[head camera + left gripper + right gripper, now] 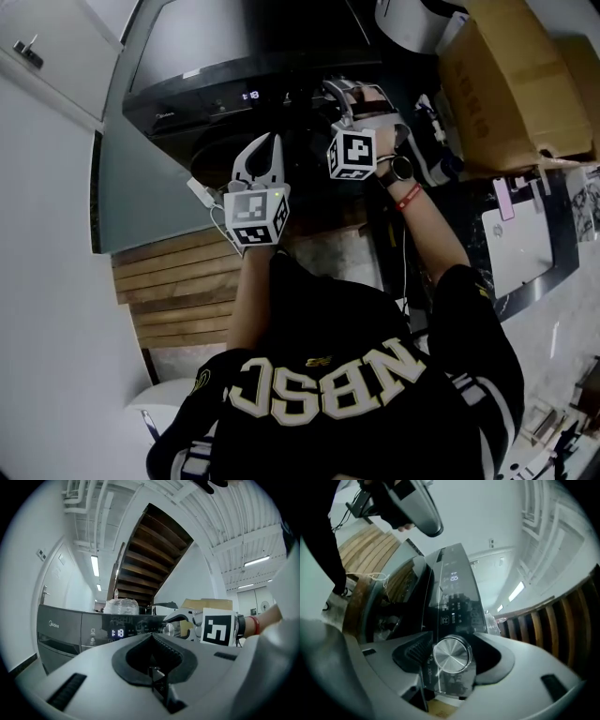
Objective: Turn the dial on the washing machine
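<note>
The dark washing machine [234,47] has a lit display [250,95] on its front panel. Its round silver dial [451,654] sits between the jaws of my right gripper [452,660], which stand a little apart from its rim, with a dark gap on the right side. In the head view the right gripper [342,94] covers the dial at the panel's right end. The left gripper view shows the dial [168,629] beside the right gripper's finger [180,617]. My left gripper [270,141] hangs in front of the machine, shut and empty, left of the dial.
Right of the machine stands a large cardboard box [511,84]. Wooden planks [178,291] lie on the floor at the left, next to a white wall [47,187]. A plastic-wrapped bundle [121,606] rests on the machine's top. A wooden staircase [150,555] rises behind.
</note>
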